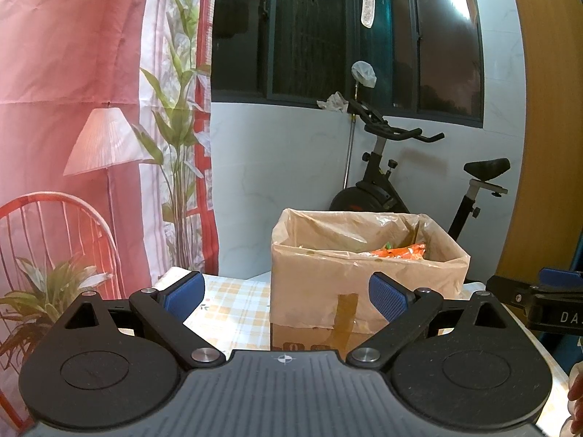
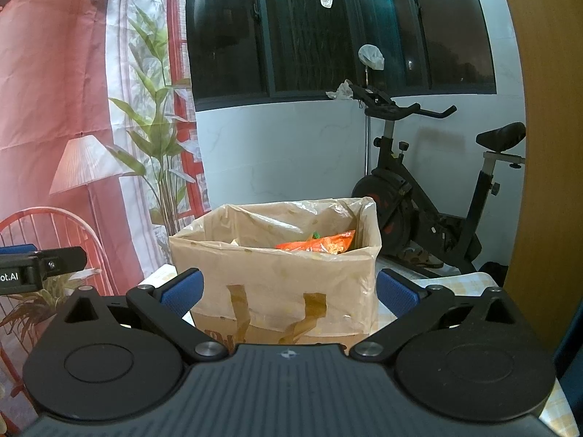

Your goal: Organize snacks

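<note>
1. The left gripper [image 1: 286, 296] was spread wide with nothing between its blue pads, held above the checked tablecloth [image 1: 233, 309].
2. The right gripper [image 2: 289, 293] was likewise spread and empty, facing the cardboard box [image 2: 277, 284].
3. The box, lined with a plastic bag [image 2: 302, 215], stood on the table ahead of both grippers.
4. An orange snack packet [image 2: 320, 242] lay inside the box toward its right side; other contents could not be made out.
5. An exercise bike [image 2: 419, 189] stood behind the table.
</note>
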Motion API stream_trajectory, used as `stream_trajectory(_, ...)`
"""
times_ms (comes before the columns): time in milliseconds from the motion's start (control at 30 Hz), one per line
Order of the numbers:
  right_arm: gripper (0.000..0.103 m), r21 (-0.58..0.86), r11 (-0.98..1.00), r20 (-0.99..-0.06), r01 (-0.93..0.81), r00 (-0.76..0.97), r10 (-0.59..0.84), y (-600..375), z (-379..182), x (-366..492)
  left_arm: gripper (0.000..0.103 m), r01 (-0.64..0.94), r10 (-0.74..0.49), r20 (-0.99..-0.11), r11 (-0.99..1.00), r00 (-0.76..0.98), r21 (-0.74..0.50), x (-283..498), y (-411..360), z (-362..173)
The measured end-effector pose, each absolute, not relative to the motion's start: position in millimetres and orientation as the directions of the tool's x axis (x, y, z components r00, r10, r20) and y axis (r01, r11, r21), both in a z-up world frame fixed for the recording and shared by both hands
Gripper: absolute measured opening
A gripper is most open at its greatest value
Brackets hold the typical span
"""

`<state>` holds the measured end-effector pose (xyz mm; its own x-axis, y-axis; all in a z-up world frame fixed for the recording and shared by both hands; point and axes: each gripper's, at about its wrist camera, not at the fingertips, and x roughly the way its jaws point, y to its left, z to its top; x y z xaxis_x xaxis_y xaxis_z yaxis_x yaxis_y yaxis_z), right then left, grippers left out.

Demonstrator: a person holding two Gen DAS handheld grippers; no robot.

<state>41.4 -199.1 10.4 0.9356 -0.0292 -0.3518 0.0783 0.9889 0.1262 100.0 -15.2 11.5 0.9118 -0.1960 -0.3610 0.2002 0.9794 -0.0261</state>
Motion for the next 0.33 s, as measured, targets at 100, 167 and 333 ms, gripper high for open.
stream_trajectory(100,0.103,0.125,0.989,-0.352,0.077,0.936,-0.029,-199.1,9.2,41.1,0.098,0.201,-0.197,-0.364,0.979,0.91,-0.027,100.9,-14.6,10.6)
stream_trajectory(167,0.103,0.125,0.989,-0.353,0.078,0.935,-0.029,-199.4,7.5,41.1,0.098,0.202,-0.199,-0.363,0.979,0.91,-0.03,100.8,-14.4,10.0)
stream_trajectory(333,0.103,0.127,0.989,-0.357,0.078,0.934,-0.027,-199.0,3.8,40.6,0.098,0.209,-0.207,-0.362,0.977,0.909,-0.033,100.6,-14.7,8.9)
